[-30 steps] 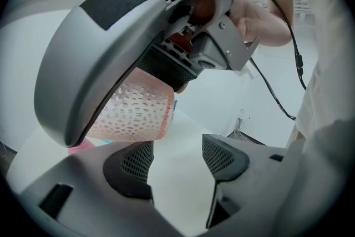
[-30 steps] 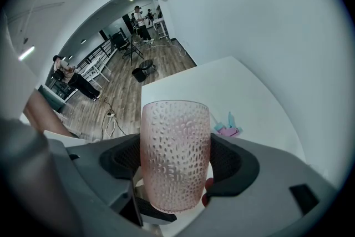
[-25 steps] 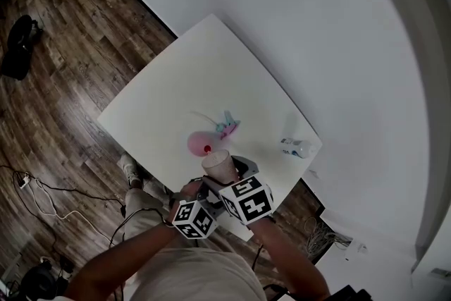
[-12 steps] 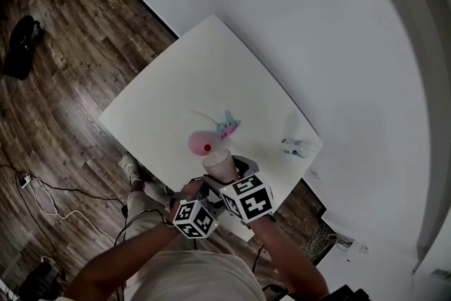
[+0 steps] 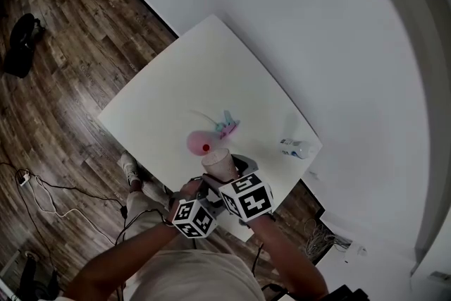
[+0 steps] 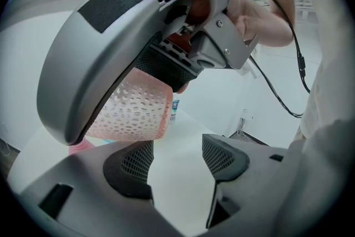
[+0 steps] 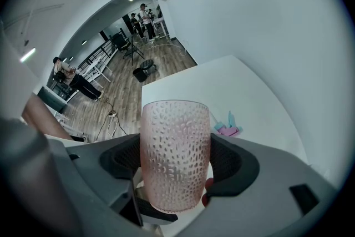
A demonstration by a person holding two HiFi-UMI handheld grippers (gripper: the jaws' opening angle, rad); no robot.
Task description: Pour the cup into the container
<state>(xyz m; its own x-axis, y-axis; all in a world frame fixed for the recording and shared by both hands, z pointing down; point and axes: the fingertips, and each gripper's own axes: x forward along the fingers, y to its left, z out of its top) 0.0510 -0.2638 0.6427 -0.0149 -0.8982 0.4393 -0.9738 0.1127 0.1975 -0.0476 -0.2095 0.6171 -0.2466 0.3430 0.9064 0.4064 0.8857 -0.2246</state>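
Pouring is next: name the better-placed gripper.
Right. The right gripper is shut on the dimpled translucent pink cup, near the round pink container; the left gripper is open and empty.

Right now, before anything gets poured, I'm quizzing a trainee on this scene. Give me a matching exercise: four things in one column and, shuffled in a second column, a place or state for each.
Things:
1. pink cup
2. left gripper
3. small bottle
4. pink container

Places or states:
A. jaws apart, nothing between them
B. standing on the table next to the cup, something red inside
C. clamped between the jaws of the right gripper
D. alone near the table's right corner in the head view

Pairs: 1-C, 2-A, 3-D, 4-B
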